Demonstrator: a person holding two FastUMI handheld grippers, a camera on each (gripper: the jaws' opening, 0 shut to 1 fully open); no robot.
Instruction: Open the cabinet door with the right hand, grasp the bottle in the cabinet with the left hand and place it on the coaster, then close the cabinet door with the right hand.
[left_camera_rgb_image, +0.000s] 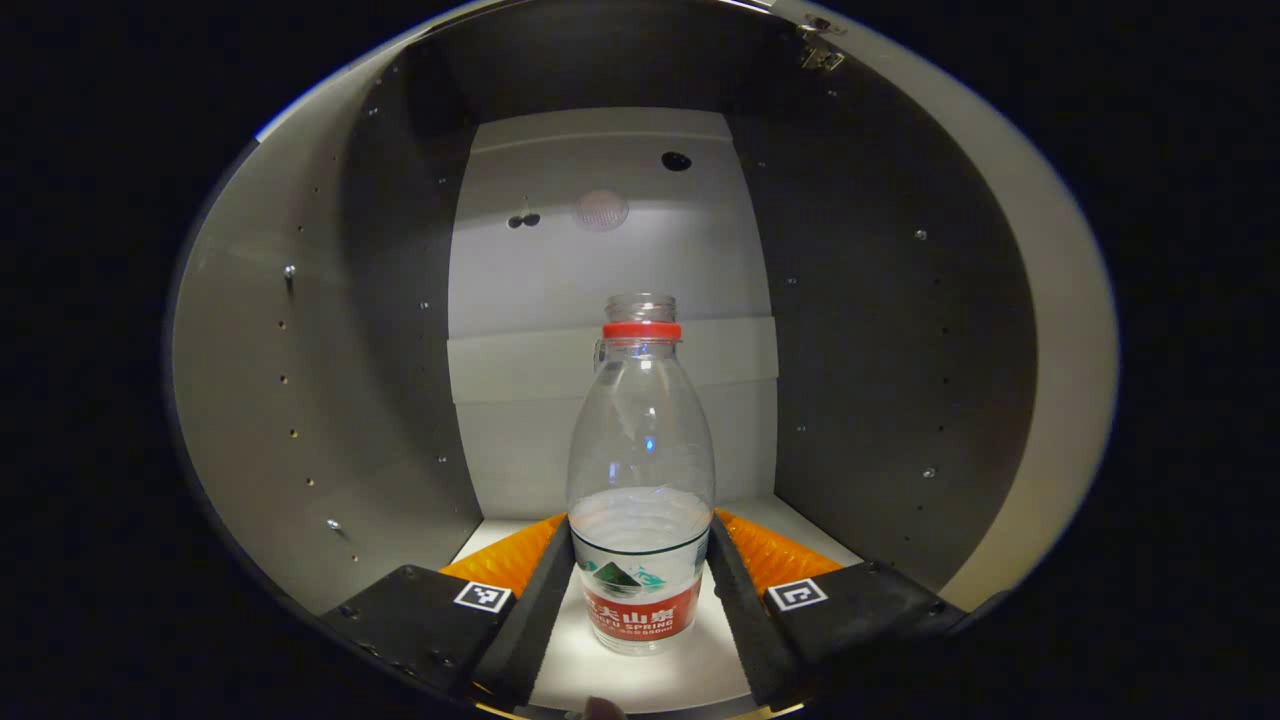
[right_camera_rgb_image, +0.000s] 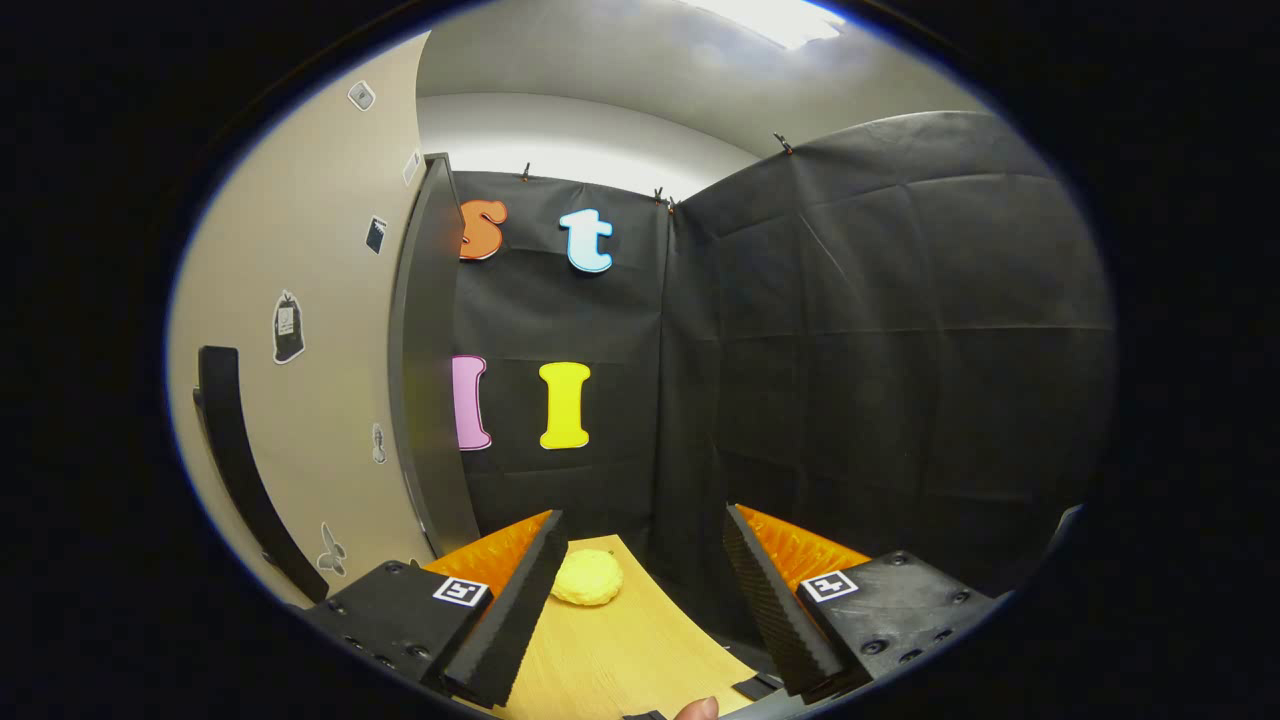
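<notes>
Where fingers flank bottle (left_camera_rgb_image: 640, 480), contact unclear; left tool (left_camera_rgb_image: 640, 545) base cropped

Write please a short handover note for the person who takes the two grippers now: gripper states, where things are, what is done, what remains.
Left gripper: inside the cabinet, fingers on both sides of the bottle; contact cannot be told.
Right gripper: open, empty, above the wooden table, beside the opened cabinet door.
Bottle: upright on the cabinet floor, uncapped.
Done: door opened.
Left: grip bottle, place it on the coaster, close door.
</notes>
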